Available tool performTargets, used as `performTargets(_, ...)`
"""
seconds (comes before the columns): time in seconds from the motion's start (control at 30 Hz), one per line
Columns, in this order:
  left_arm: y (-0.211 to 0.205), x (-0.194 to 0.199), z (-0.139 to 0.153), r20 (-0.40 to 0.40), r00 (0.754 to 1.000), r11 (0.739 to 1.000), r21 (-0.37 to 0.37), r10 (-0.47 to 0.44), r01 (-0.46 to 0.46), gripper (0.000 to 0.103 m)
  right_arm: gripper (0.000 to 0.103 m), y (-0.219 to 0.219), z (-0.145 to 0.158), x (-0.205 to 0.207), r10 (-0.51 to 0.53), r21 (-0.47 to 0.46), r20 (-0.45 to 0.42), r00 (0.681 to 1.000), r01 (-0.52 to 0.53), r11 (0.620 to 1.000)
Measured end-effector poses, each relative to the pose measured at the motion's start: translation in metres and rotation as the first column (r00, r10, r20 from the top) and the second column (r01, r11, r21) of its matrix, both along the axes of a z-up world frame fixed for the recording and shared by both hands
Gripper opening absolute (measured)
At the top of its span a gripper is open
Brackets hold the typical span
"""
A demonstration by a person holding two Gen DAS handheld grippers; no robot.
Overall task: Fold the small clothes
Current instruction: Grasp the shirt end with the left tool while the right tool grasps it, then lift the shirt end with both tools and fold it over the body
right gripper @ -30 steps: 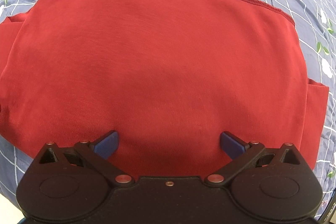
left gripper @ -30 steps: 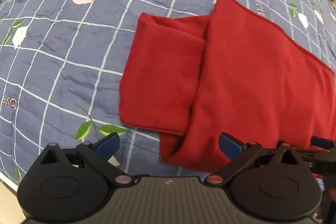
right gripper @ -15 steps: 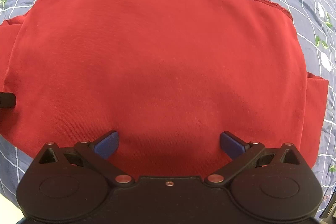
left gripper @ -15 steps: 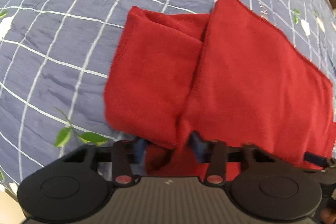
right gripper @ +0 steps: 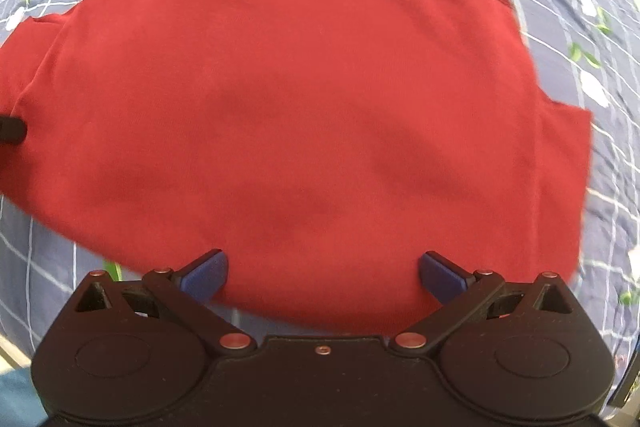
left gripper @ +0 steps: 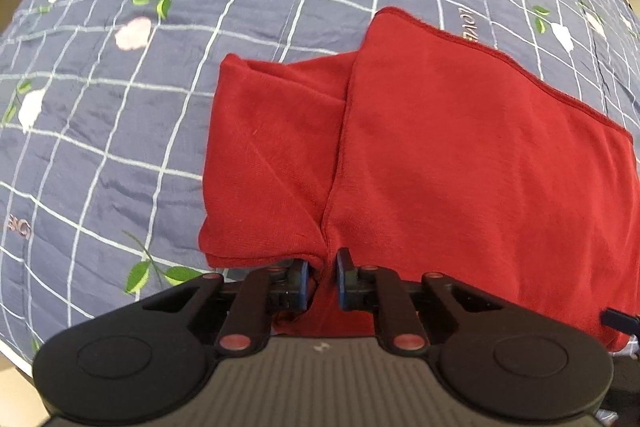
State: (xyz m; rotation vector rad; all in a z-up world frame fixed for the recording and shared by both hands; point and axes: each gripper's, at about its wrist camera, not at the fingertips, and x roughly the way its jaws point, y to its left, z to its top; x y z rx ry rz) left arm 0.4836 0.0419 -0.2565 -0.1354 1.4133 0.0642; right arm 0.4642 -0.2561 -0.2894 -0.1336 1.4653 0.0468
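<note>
left wrist: left gripper [left gripper: 322, 275] pinches red garment [left gripper: 440, 167] edge | right gripper [right gripper: 322, 273] spread, seemingly above it

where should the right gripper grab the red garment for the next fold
Grip the near hem of the red garment, coming in low from the near side. That edge lies free between the open right gripper fingers, level with where the left gripper has pinched.
</note>
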Motion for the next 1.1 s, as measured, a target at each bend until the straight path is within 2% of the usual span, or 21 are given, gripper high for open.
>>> performTargets(0.2,-0.026,-0.001,0.021,0.050,0.997,0.995,0.079,-0.062,0.058,0.012,0.102,-0.039,0.020,-0.032,0.008,0.008,0.024,1.000,-0.008,1.000)
performTargets(0.33,-0.061,-0.004,0.045,0.129,0.984,0.981,0.166,-0.125,0.103,0.010,0.102,-0.076,0.028,-0.051,-0.033,0.007,0.037,0.999,0.032,0.999)
performTargets(0.43,-0.097,-0.010,0.066,0.201,0.960,0.965,0.214,-0.194,0.150,0.010,0.103,-0.102,0.032,-0.066,-0.063,0.007,0.044,0.997,0.062,0.998)
performTargets(0.53,-0.140,-0.019,0.085,0.262,0.921,0.943,0.241,-0.290,0.228,0.010,0.102,-0.128,0.036,-0.078,-0.084,-0.001,0.046,0.995,0.084,0.996)
performTargets(0.63,-0.192,-0.032,0.097,0.302,0.861,0.902,0.270,-0.411,0.336,0.010,0.102,-0.155,0.037,-0.091,-0.113,-0.008,0.042,0.993,0.114,0.993)
performTargets(0.73,-0.241,-0.045,0.097,0.309,0.805,0.857,0.281,-0.506,0.431,0.010,0.102,-0.181,0.036,-0.103,-0.138,-0.021,0.032,0.990,0.138,0.990)
performTargets(0.8,-0.273,-0.055,0.091,0.296,0.763,0.815,0.288,-0.575,0.502,0.010,0.103,-0.198,0.036,-0.111,-0.150,-0.028,0.024,0.988,0.151,0.988)
performTargets(0.87,-0.304,-0.069,0.079,0.266,0.716,0.762,0.298,-0.645,0.575,0.010,0.102,-0.215,0.032,-0.118,-0.162,-0.036,0.010,0.987,0.162,0.986)
performTargets(1.0,-0.346,-0.085,0.051,0.187,0.677,0.698,0.305,-0.711,0.648,0.010,0.102,-0.245,0.026,-0.131,-0.177,-0.048,-0.020,0.984,0.176,0.983)
performTargets(1.1,-0.357,-0.091,0.040,0.157,0.677,0.687,0.311,-0.719,0.657,0.012,0.102,-0.261,0.022,-0.135,-0.178,-0.052,-0.036,0.983,0.176,0.983)
